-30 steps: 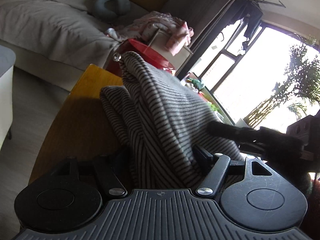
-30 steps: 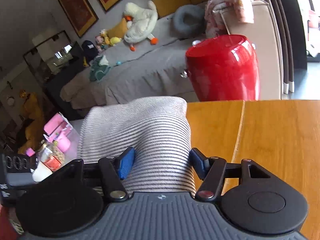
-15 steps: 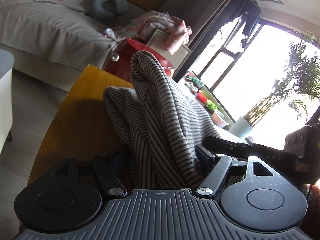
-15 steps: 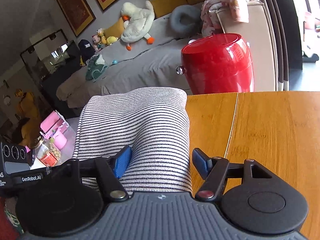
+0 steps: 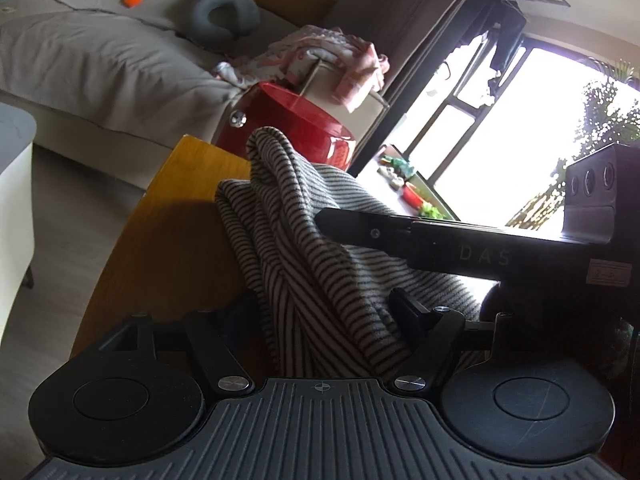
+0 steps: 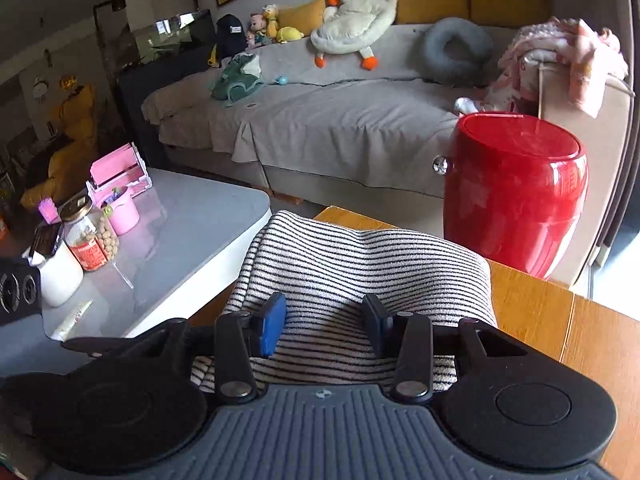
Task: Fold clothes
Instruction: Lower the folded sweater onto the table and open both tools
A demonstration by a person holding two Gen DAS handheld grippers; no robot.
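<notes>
Tongs first: the left tongs (image 5: pixel 320 312) stand wide, a thick bunch of the striped garment (image 5: pixel 304 240) heaped up between their fingers. The left finger is lost in shadow, so whether the pads actually press the cloth, I cannot tell. Over to the right tongs (image 6: pixel 324 322), and the jaws are closing as we speak, blue pad (image 6: pixel 272 324) on one side, dark pad on the other, with a ridge of the striped cloth between them. The pads look just short of pinching it, resting on the fabric rather than biting.

Outward now: the garment sits bunched on the wooden table (image 6: pixel 560 320), near the corner, part lying flat and part rising in a peak in the left view. From that side the right tongs cross in over the cloth as a long dark bar.

Progress, by my reading: early to middle. The cloth is doubled over loosely, no neat rectangle yet; a clean fold and a flattening are left. Beyond the table stand a red drum-shaped stool (image 6: pixel 516 192) and a grey sofa (image 6: pixel 340 120).
</notes>
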